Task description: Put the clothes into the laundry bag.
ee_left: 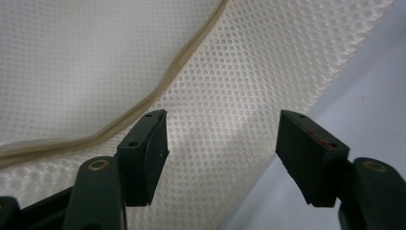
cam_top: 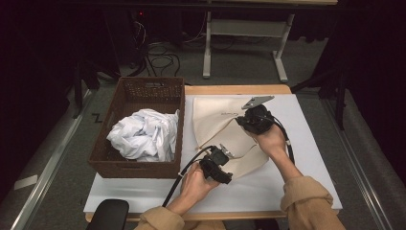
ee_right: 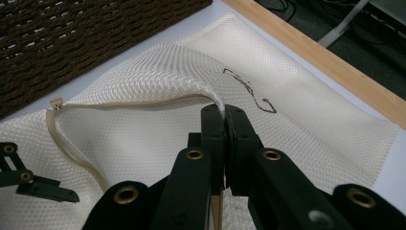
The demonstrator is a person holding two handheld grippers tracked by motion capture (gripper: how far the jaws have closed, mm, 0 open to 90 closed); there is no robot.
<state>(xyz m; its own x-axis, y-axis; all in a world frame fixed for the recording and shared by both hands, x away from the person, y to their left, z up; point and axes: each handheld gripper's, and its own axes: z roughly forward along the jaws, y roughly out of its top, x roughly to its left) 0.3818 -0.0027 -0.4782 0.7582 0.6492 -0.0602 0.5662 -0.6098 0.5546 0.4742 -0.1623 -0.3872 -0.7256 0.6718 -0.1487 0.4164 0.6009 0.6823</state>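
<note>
Filling the wicker basket (cam_top: 125, 98) at frame left, white cloth (cam_top: 143, 134) lies crumpled. The right gripper (ee_right: 224, 111) pinches the mesh bag (cam_top: 213, 120) edge at centre; the left gripper (ee_left: 222, 143) gapes over its lower part

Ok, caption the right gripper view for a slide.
Right gripper shut on the zippered edge of a cream mesh bag, lifting it beside the wicker basket.

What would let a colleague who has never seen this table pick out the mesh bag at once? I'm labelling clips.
On the white tabletop, look right of the brown woven basket holding crumpled white cloth. The mesh bag lies flat beside it, with the right gripper pinching its upper layer. It is cream, dotted netting with a tan zipper edge and small dark lettering.
</note>
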